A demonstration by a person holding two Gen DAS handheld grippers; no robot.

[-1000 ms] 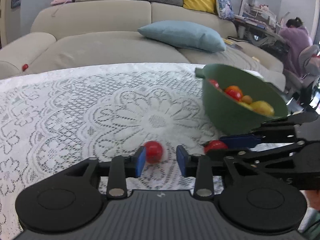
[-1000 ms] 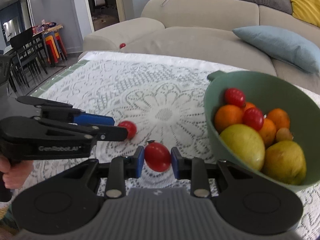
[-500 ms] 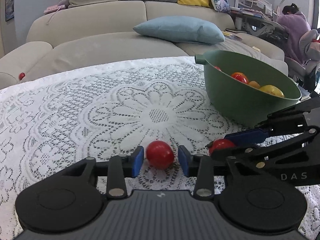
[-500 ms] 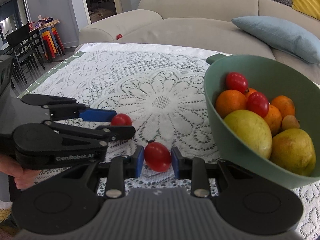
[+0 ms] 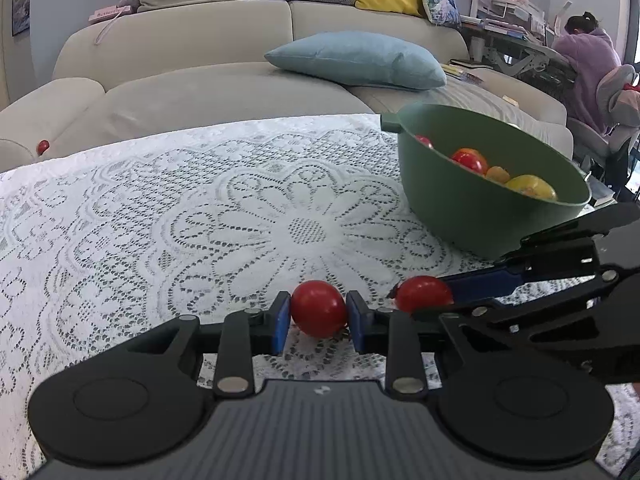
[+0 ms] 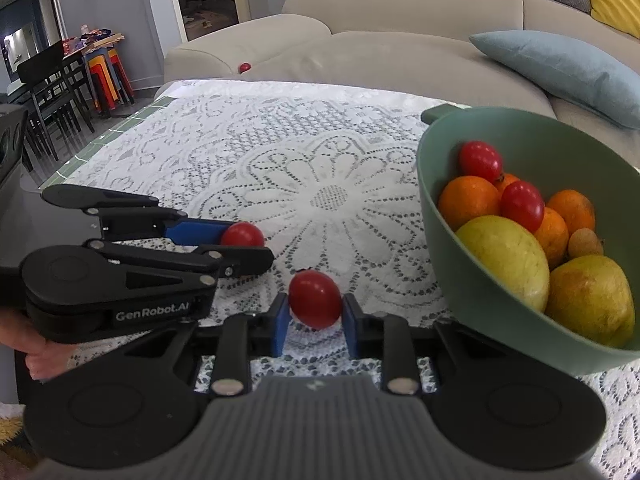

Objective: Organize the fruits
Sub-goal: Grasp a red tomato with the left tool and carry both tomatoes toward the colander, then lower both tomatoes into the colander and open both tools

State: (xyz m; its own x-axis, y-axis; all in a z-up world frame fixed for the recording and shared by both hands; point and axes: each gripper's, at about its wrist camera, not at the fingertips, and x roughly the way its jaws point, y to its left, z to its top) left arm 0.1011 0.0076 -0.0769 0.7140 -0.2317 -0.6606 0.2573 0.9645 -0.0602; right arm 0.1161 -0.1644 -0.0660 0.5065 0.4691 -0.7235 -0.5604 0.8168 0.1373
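Observation:
On the lace tablecloth (image 5: 200, 208), my left gripper (image 5: 318, 314) is closing its jaws, and the blue pads touch both sides of a red cherry tomato (image 5: 318, 312) resting on the cloth. In the right wrist view the same left gripper (image 6: 248, 242) shows at the left with that cherry tomato (image 6: 242, 234). My right gripper (image 6: 314, 310) is shut on a second cherry tomato (image 6: 315, 298), just beside the left one (image 5: 424, 294). A green bowl (image 6: 560, 148) at the right holds oranges, yellow-green fruits and cherry tomatoes.
A beige sofa (image 5: 200, 80) with a blue pillow (image 5: 360, 60) runs behind the table; a small red fruit (image 5: 43, 145) lies on it. The green bowl (image 5: 460, 208) is close to the right of both grippers. Dark chairs (image 6: 52, 92) stand past the table's left edge. A person (image 5: 588, 52) sits far right.
The left gripper's jaws have narrowed from standing wide around the cherry tomato to touching it on both sides. The right gripper has kept its grip on its tomato.

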